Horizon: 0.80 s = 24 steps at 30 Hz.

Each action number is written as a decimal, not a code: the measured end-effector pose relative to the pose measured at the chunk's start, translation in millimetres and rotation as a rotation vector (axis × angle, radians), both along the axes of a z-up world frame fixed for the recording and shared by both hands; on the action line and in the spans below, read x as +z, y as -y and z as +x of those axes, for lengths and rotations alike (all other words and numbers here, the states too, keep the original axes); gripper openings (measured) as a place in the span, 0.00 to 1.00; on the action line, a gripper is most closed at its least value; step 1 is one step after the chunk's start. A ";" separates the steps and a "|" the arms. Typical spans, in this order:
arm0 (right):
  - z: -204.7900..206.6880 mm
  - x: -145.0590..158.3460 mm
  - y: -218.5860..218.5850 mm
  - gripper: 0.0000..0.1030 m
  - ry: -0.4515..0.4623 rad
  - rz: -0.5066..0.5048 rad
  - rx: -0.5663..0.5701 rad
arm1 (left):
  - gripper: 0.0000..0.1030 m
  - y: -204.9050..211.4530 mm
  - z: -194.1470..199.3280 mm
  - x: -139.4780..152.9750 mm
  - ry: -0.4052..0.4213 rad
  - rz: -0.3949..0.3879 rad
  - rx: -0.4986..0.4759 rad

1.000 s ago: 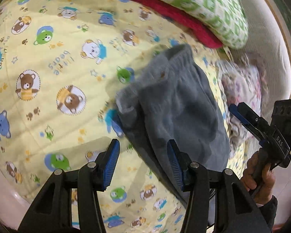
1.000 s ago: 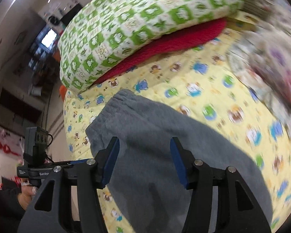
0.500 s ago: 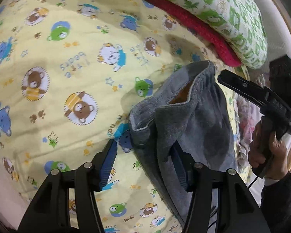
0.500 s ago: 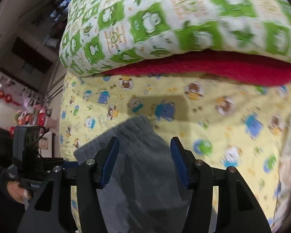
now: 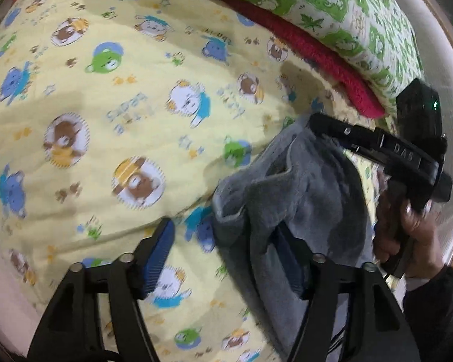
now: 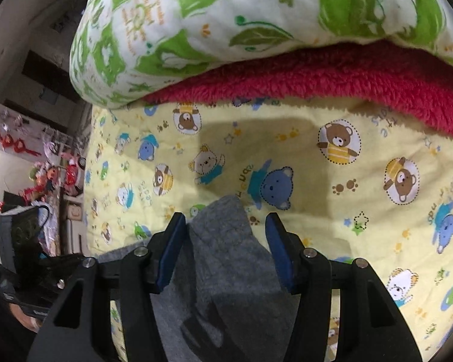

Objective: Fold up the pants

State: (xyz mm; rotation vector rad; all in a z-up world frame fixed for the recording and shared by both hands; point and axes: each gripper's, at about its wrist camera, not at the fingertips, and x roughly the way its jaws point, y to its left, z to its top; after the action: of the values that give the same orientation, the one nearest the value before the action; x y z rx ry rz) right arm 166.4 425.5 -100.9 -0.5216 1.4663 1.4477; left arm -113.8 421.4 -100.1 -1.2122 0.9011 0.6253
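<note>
My left gripper (image 5: 226, 256) has just been spreading its fingers wide around the soft grey fleece pants (image 5: 302, 199), pads clear, so I judge that edge released; my right gripper (image 6: 225, 250) stands half-spread over their bunched end, ungripped, on the yellow bear-print quilt (image 5: 142, 84) before the green-checked pillow (image 6: 226, 21)

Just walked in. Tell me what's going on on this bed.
A person is folding grey pants on a yellow bear-print bedsheet with a gripper in each hand. The left gripper has just been opening; the pants' edge lies between its jaws, unpinched. The right gripper straddles the far tip of the pants, also open. Nothing is lifted.
</note>
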 end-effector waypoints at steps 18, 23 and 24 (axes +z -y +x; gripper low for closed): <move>12.6 63.6 45.0 0.16 0.013 0.162 -0.180 | 0.19 10.8 27.0 40.3 0.181 0.033 -0.171; 15.9 89.2 74.4 0.16 0.026 0.203 -0.238 | 0.19 20.4 21.9 63.8 0.220 0.038 -0.201; 15.7 96.3 83.3 0.16 0.033 0.215 -0.252 | 0.19 24.9 22.7 68.3 0.226 0.041 -0.209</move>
State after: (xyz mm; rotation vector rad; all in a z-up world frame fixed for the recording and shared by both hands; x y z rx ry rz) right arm 182.2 342.3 -4.5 -0.2184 1.2808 1.3674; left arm -91.1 396.5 -31.8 -1.1092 0.8066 0.3298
